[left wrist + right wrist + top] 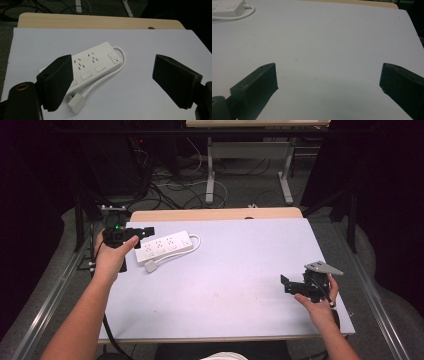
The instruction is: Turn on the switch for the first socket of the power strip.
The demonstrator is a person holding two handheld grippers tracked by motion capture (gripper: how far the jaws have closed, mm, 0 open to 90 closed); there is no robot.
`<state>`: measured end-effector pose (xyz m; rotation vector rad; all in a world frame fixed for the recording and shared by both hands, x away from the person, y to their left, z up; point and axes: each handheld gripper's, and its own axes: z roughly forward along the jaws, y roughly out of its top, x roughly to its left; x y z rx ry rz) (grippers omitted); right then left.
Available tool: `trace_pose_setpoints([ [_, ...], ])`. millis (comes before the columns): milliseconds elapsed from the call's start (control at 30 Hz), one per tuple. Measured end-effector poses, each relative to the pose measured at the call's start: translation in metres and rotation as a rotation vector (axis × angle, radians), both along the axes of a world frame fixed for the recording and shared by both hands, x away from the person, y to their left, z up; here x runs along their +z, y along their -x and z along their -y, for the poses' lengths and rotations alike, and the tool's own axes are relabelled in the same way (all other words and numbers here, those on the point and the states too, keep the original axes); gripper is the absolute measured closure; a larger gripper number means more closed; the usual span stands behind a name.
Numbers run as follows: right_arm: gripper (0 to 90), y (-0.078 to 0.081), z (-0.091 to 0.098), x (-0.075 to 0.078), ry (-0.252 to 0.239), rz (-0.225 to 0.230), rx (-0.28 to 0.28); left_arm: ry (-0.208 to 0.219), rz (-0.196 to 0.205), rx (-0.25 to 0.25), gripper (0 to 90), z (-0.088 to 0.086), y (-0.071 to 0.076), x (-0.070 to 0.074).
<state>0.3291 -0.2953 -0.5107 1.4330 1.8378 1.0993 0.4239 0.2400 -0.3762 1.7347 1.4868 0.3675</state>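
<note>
A white power strip (163,246) lies on the pale sheet at the table's far left, its cord looped around the right end and its white plug (150,266) resting in front. In the left gripper view the power strip (96,66) and plug (77,103) sit between and beyond the jaws. My left gripper (145,232) hovers at the strip's left end, open, holding nothing. My right gripper (286,284) stands open near the front right of the table, over bare sheet, far from the strip. A corner of the power strip (229,7) shows top left in the right gripper view.
The pale sheet (235,270) covers the wooden table (215,213), whose far edge shows beyond it. Cables and desk legs (210,175) are on the floor behind. Metal rails (55,290) run along the table's sides.
</note>
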Motion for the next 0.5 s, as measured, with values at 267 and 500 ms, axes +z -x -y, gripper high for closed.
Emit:
trace_pose_setpoints([
  [267, 1.0, 0.000, -0.001, 0.000, -0.002, -0.008, -0.003, 0.004, -0.006, 0.027, 23.6, 0.002, -0.010, 0.015],
  [500, 1.6, -0.001, 0.000, -0.002, 0.007, 0.004, -0.002, -0.003, -0.033, 0.035, 28.6, 0.004, -0.020, 0.022],
])
